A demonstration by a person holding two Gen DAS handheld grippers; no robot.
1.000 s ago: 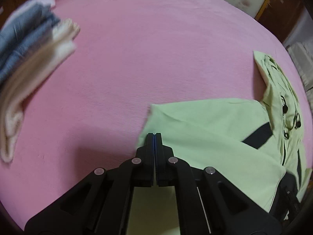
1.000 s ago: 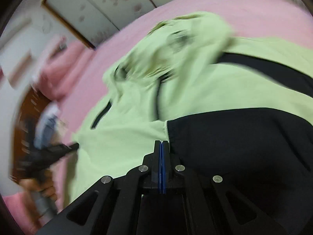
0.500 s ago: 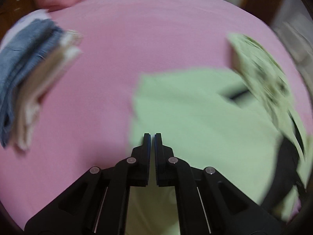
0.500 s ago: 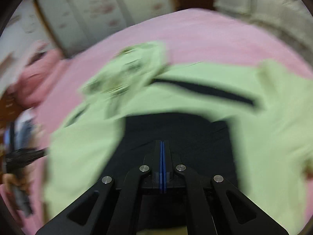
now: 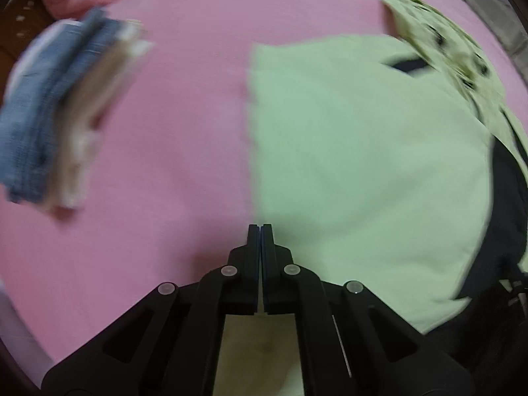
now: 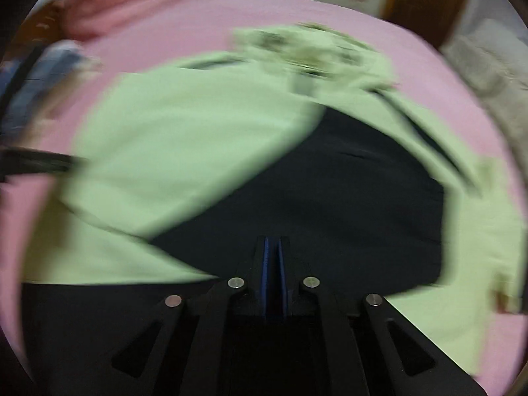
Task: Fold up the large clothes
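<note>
My left claw (image 5: 260,227) is closed on nothing above the green-and-black jacket (image 5: 363,165) on the pink bed (image 5: 184,115), right claw (image 6: 272,241) just cracking apart (frames blurred).

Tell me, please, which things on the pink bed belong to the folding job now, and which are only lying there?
Belong to the job:
- green and black jacket
- left gripper, shut
- right gripper, jaws slightly apart, nothing clearly between them

Only lying about:
- stack of folded clothes, blue and beige
- pink bedding bundle at the far edge
- pink bed cover underneath
</note>
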